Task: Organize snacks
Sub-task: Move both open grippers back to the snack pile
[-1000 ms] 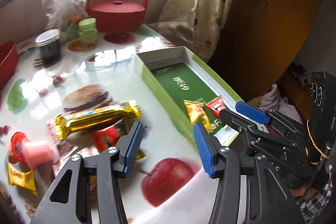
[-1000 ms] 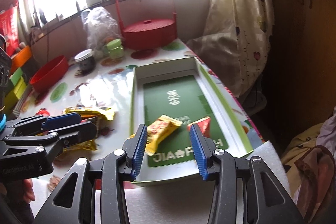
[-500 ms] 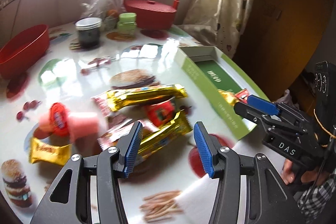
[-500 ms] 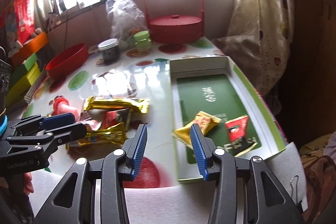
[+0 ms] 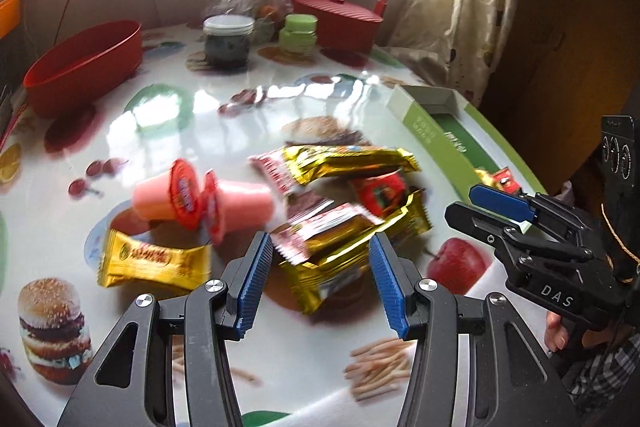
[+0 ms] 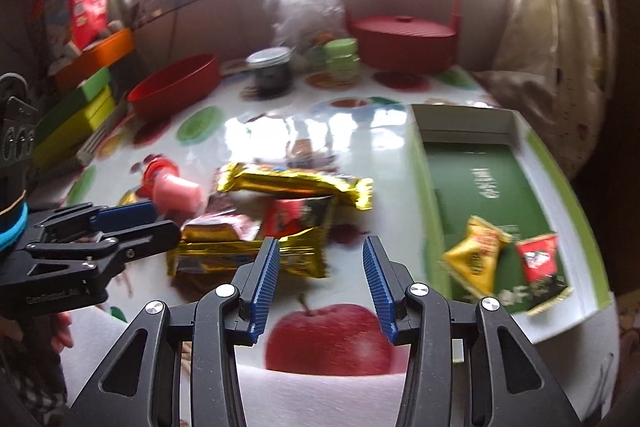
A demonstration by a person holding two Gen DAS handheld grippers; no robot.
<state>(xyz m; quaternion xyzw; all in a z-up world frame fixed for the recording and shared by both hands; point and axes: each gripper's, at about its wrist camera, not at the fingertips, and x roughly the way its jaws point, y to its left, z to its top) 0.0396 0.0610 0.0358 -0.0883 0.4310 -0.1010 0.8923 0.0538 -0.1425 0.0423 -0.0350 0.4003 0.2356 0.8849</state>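
Your left claw point(image 5: 320, 283) stands wide open with nothing between its blue pads, hovering low over the snack pile in the lower middle of the left wrist view. Half a second ago the pile sat further up the frame; you have swung left and closer, so the gold wrapper point(image 5: 352, 251) now lies just ahead of the fingertips. Beside it, centre left, lie two pink jelly cups point(image 5: 200, 197) touching lid to lid, and below them a small yellow packet point(image 5: 154, 263). A long gold bar point(image 5: 348, 161) rests across the top of the pile.

Your right claw point(image 6: 318, 283) is also spread open and empty, above the printed apple on the counter point(image 6: 328, 135). It has shifted left too: the green box point(image 6: 556, 171) has slid from centre to the right side of the right wrist view. Inside the box, at lower right, a yellow snack point(image 6: 474, 259) and a red snack point(image 6: 538, 259) lie side by side.
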